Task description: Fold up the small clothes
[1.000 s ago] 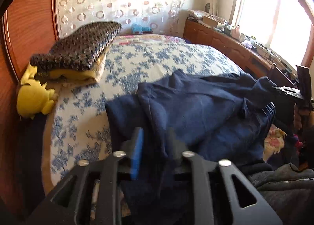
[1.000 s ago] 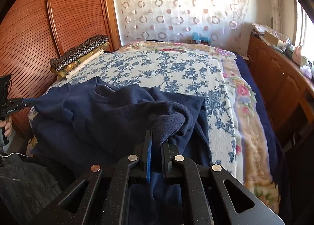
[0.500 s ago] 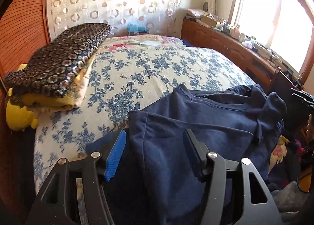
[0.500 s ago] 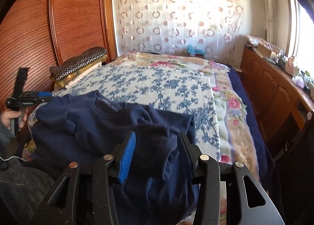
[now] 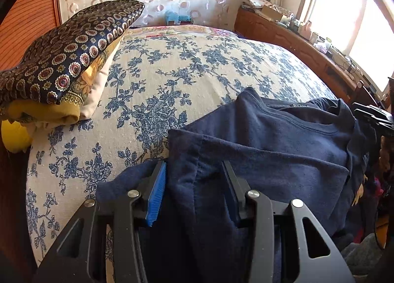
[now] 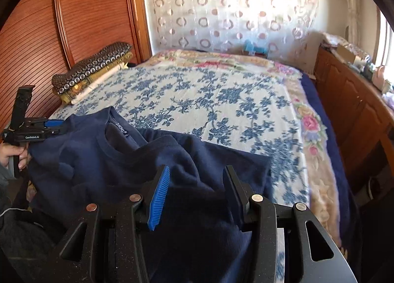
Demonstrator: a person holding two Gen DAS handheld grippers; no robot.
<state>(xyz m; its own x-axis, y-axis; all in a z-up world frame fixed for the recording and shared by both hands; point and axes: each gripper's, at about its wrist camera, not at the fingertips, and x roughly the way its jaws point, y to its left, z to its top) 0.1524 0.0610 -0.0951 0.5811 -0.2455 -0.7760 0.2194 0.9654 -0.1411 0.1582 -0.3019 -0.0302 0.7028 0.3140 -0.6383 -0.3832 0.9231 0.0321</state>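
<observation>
**Navy sweatshirt rumpled at the foot of a floral-covered bed, both claws parted**

A dark navy fleece sweatshirt point(image 5: 270, 150) lies crumpled on the near end of a bed spread with a cream cover printed in blue flowers point(image 5: 172, 80), its ribbed neck opening turned up and a fold of its cloth heaped toward the cameras. The left claw point(image 5: 194, 184), black with 1 blue ribbed pad, stands over the sweatshirt's near edge; its jaws have just been closing a little, yet a gap shows on both sides of the thick fold that runs between them, so the pads are not pressing it. The right claw point(image 6: 197, 184) stands parted above another bunched fold of the sweatshirt point(image 6: 152, 159); its jaws sprang apart within the last second, and the cloth between the pads lies loose. In the right wrist view the left claw point(image 6: 53, 125) appears at the sweatshirt's far left edge, with a hand point(image 6: 14, 154) wrapped around its handle. Beyond the sweatshirt, against a reddish ribbed wooden headboard point(image 6: 93, 11), sits a stack of folded bedding topped by a dark cloth patterned with round medallions point(image 5: 64, 53). To the right of the sweatshirt, past the bed's edge, runs a low wooden cabinet point(image 6: 349, 100) cluttered with small things under a bright window.
</observation>
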